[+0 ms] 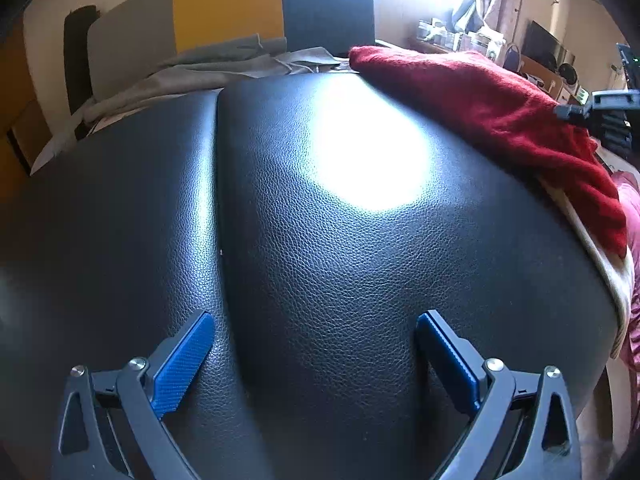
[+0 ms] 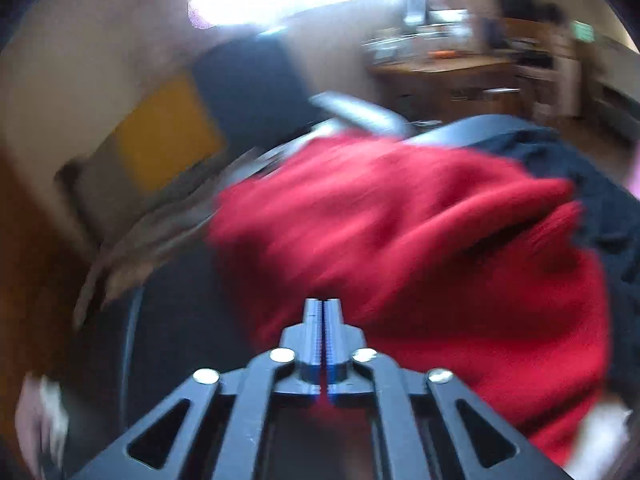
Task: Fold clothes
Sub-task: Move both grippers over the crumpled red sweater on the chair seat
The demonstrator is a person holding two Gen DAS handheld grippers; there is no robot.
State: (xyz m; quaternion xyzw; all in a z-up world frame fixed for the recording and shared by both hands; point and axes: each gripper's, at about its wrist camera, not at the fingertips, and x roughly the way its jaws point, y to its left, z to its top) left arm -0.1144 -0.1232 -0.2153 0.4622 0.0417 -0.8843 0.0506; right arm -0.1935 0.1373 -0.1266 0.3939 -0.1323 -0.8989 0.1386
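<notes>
Right claw [image 2: 323,304] pinched together, tilted down over red garment [image 2: 420,248].

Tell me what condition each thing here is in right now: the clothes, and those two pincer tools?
Red garment: unfolded, draped in a heap on the black cushion's far right edge.
Grey garment: crumpled at the cushion's far left.
Black cushion: bare in the middle, glare spot on it.
Left tool: wide open, nothing between its fingers.
Right tool: shut, fingers pressed together over the red garment; whether cloth is pinched is too blurred to tell.
</notes>
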